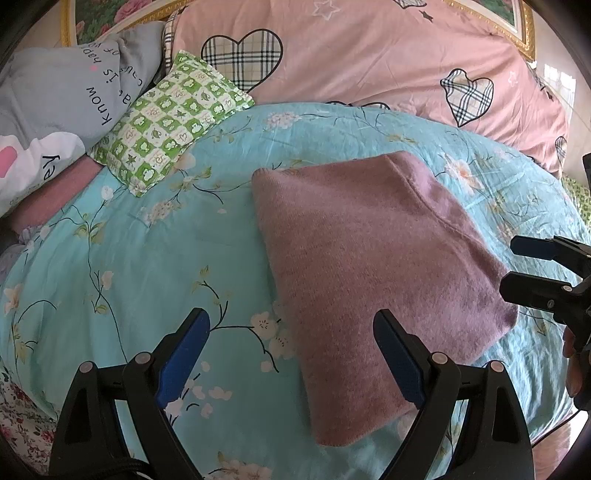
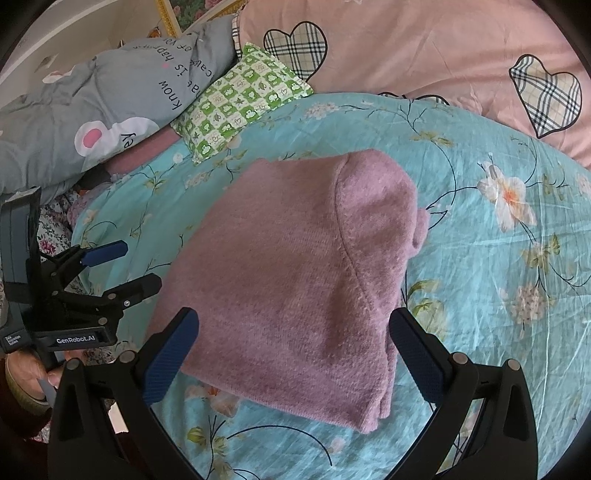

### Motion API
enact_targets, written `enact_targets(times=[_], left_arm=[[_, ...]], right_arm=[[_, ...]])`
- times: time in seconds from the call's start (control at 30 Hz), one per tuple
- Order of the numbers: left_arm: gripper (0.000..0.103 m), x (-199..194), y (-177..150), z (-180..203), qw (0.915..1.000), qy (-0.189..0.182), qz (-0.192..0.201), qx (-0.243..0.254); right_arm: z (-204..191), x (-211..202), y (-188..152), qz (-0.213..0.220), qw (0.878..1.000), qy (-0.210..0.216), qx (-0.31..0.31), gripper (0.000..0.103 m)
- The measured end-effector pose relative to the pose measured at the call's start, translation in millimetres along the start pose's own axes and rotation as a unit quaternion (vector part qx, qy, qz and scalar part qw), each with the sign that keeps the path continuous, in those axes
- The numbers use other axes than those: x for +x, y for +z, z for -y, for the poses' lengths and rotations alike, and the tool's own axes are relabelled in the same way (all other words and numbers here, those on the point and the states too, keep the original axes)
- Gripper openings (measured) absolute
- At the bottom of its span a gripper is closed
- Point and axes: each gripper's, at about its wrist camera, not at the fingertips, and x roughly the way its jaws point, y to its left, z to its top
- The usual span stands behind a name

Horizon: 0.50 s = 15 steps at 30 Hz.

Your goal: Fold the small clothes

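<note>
A mauve knitted garment [image 1: 369,266] lies folded into a thick rectangle on the turquoise flowered bedsheet [image 1: 155,258]. It also shows in the right wrist view [image 2: 291,280]. My left gripper [image 1: 291,354] is open and empty, hovering over the garment's near left edge. My right gripper [image 2: 295,354] is open and empty, hovering over the garment's near edge. The right gripper [image 1: 517,266] shows at the right edge of the left wrist view, open. The left gripper [image 2: 136,266] shows at the left of the right wrist view, open.
A green checked small pillow [image 1: 166,122] lies at the back left. A grey printed quilt [image 1: 55,96] is bunched at the far left. A pink quilt with plaid hearts [image 1: 369,62] fills the back. A gilt picture frame [image 1: 517,26] hangs behind.
</note>
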Motion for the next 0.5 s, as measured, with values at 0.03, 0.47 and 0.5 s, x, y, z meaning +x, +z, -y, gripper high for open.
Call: enact_targets(times=[0.03, 0.47, 0.5], left_arm=[[0.091, 0.3, 0.2, -0.1, 1.0000, -0.001, -0.001, -0.001], [0.091, -0.5, 2.5, -0.1, 1.0000, -0.002, 0.003, 0.000], [0.091, -0.2, 2.2, 0.4, 1.0000, -0.001, 0.004, 0.000]], right_arm=[[0.9, 0.2, 0.2, 0.000, 1.000, 0.000, 0.002, 0.103], [1.1, -0.2, 2.1, 0.004, 1.000, 0.006, 0.003, 0.103], [1.3, 0.4, 2.2, 0.004, 1.000, 0.008, 0.006, 0.103]])
